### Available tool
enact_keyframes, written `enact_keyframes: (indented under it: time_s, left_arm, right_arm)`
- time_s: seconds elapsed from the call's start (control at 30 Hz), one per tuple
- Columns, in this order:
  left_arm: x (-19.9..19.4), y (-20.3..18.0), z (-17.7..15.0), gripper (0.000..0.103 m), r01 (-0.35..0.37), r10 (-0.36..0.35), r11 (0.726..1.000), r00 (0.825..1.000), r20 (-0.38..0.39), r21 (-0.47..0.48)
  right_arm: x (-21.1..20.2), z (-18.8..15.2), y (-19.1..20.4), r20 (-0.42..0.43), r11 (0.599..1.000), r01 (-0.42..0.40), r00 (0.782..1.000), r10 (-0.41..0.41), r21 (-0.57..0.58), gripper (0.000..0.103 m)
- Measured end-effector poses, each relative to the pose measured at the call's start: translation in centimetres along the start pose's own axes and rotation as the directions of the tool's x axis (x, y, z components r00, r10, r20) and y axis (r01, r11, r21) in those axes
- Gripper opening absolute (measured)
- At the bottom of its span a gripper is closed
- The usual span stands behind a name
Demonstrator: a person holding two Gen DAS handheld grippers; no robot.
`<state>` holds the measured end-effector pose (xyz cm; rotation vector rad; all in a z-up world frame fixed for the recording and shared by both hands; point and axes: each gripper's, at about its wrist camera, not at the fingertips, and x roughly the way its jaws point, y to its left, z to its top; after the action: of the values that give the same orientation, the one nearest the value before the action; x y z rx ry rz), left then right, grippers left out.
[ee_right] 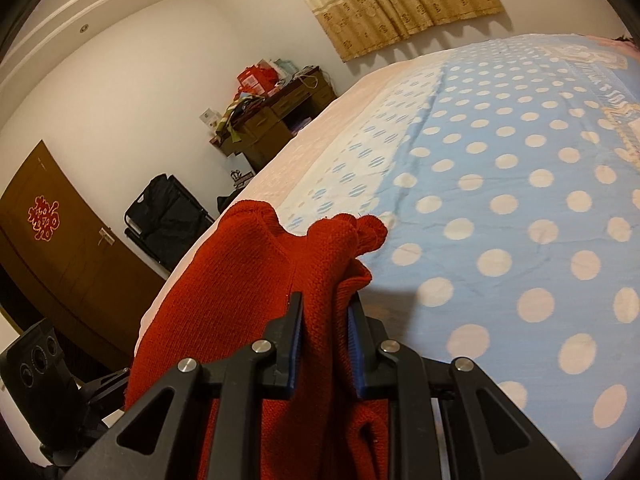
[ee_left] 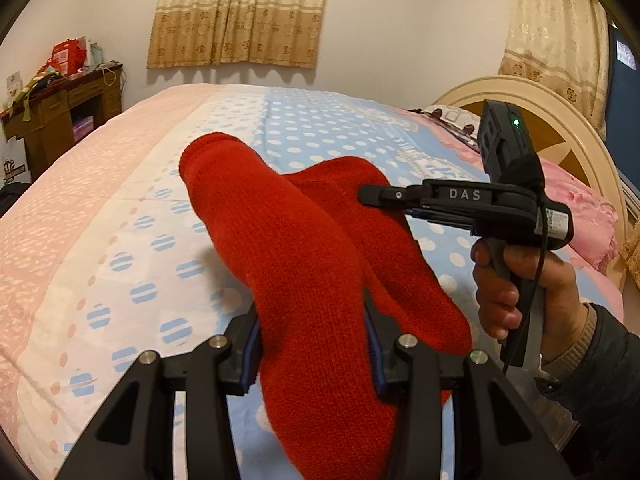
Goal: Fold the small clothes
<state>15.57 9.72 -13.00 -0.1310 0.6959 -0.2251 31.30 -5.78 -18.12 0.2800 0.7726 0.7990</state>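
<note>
Red knit garment [ee_left: 304, 264] being clamped by left hand-held gripper [ee_left: 312, 344] and right hand-held gripper [ee_right: 324, 340], "DAS" being shown on the right one, polka-dot bed [ee_right: 520, 200] beneath.

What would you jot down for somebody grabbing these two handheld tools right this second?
Left tool: shut on the red knitted garment.
Right tool: shut on another part of the same garment.
Garment: hangs between both tools above the polka-dot bedspread, bunched, not laid flat.
Done: garment picked up; no neat fold visible.
Left: probably lay it on the bed, smooth it, fold it.
</note>
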Motion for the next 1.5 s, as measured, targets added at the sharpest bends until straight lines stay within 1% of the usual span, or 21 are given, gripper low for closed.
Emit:
enact_keyframes:
  time_s: [0.27,0.47,0.93,1.07,1.17,1.37,1.43,1.5]
  left_arm:
    - [-1.0,1.4,-0.5,0.044,-0.029,0.029,0.999,1.000,0.001,-0.017]
    - [-1.7,2.5,-1.1,0.044,-0.052,0.051,0.998,0.999,-0.013,-0.029]
    - [-1.9,5.0,-2.2,0.044,-0.085,0.083,0.993,0.996,-0.030,-0.077]
    - [-2.2,5.6,-3.0,0.044,-0.097,0.094,0.991,0.995,-0.035,-0.087]
    - [-2.2,6.3,-3.6,0.044,-0.106,0.102,0.989,0.994,-0.049,-0.099]
    - [-1.7,7.9,-5.4,0.044,-0.119,0.109,0.986,0.990,-0.089,-0.115]
    - [-1.4,8.4,-6.1,0.044,-0.114,0.102,0.986,0.989,-0.104,-0.119]
    - [-1.4,8.6,-6.5,0.044,-0.106,0.093,0.987,0.990,-0.103,-0.123]
  right_arm:
    - [2.1,-0.2,2.2,-0.037,0.999,-0.016,0.999,0.015,-0.032,0.019]
    - [4.0,-0.3,3.8,-0.065,0.998,-0.031,0.997,0.027,-0.056,0.019]
    - [7.6,-0.6,5.9,-0.127,0.996,-0.052,0.991,0.042,-0.076,0.019]
    - [8.7,-0.8,6.6,-0.147,0.994,-0.056,0.988,0.042,-0.092,0.019]
    - [9.5,-1.0,6.9,-0.160,0.994,-0.054,0.986,0.039,-0.094,0.019]
    - [10.7,-1.7,6.3,-0.180,0.996,-0.049,0.983,0.035,-0.075,0.019]
    - [11.1,-2.0,6.2,-0.186,0.996,-0.046,0.982,0.032,-0.074,0.019]
    - [11.5,-2.2,5.9,-0.189,0.997,-0.038,0.982,0.025,-0.067,0.019]
